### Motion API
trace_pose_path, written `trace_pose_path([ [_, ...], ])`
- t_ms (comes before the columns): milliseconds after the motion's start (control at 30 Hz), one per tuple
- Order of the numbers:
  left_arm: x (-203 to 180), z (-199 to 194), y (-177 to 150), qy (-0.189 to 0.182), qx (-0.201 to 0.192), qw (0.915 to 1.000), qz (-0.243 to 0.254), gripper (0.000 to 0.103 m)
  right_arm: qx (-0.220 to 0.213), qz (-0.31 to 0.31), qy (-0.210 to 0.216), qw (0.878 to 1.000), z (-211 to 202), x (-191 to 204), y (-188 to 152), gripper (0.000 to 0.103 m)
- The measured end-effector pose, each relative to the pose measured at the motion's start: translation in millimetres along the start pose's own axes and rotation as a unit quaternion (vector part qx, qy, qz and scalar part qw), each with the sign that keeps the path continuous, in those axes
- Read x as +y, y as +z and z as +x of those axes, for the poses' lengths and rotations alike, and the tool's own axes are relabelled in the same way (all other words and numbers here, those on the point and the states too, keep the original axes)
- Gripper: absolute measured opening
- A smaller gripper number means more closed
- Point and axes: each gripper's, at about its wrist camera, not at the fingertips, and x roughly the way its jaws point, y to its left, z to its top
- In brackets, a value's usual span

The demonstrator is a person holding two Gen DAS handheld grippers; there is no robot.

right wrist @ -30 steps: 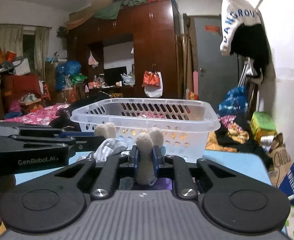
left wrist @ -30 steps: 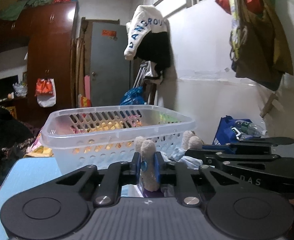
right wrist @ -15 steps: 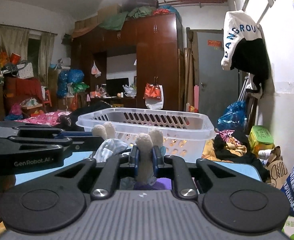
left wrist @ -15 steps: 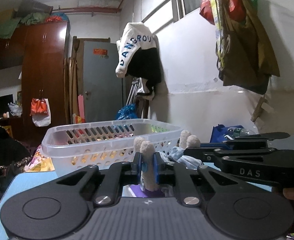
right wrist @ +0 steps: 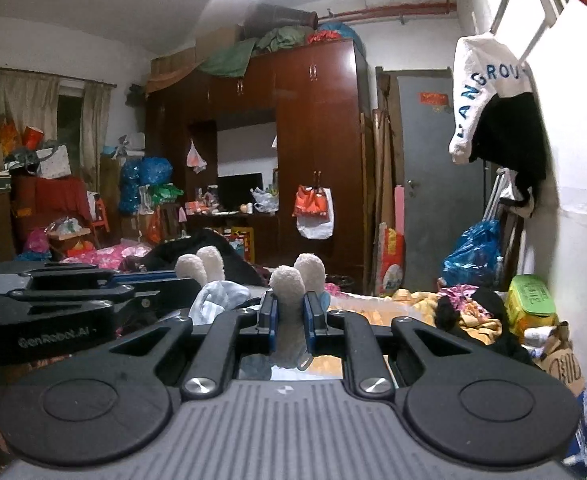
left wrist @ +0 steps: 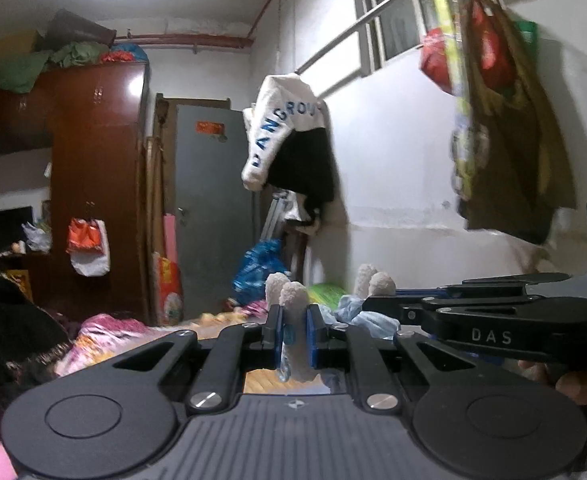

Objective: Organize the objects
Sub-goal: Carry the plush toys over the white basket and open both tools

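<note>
A soft toy with cream fleecy limbs and a pale blue cloth body [left wrist: 367,316] hangs between my two grippers. My left gripper [left wrist: 293,320] is shut on one fleecy limb [left wrist: 293,294], whose tip sticks up above the pads. At the right of the left wrist view, my right gripper [left wrist: 377,305] holds a second fleecy pair [left wrist: 373,282]. In the right wrist view my right gripper [right wrist: 291,314] is shut on a fleecy limb [right wrist: 291,282]. The left gripper [right wrist: 191,285] comes in from the left there, beside the blue cloth [right wrist: 217,300].
A brown wardrobe [right wrist: 313,140] and a grey door [right wrist: 429,184] stand at the back. A white jacket [left wrist: 281,128] and bags [left wrist: 505,128] hang on the right wall. Bedding and clothes [right wrist: 465,316] lie low ahead. A person's thumb [left wrist: 585,386] shows under the right gripper.
Both grippers have risen together with the soft toy still held. The white plastic basket that stood just ahead has dropped below both views.
</note>
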Motion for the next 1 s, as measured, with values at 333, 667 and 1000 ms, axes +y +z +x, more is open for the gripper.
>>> trace_pose_path([
  [333, 38.3, 111.5, 15.3, 0.036, 0.100, 0.9942, -0.013, 0.015, 0.080, 0.013, -0.039, 0.996, 99.3, -25.2, 8.9, 0.015],
  [667, 67.6, 114.2, -16.2, 0.048, 0.105, 0.9911, -0.066, 0.082, 0.117, 0.035, -0.073, 0.990, 99.4, -43.5, -13.1, 0.095],
  [1000, 46.4, -29.4, -67.4, -0.006, 0.030, 0.9993, -0.023, 0.084, 0.021, 0.074, -0.009, 0.997, -49.1, -53.7, -78.7, 0.103],
])
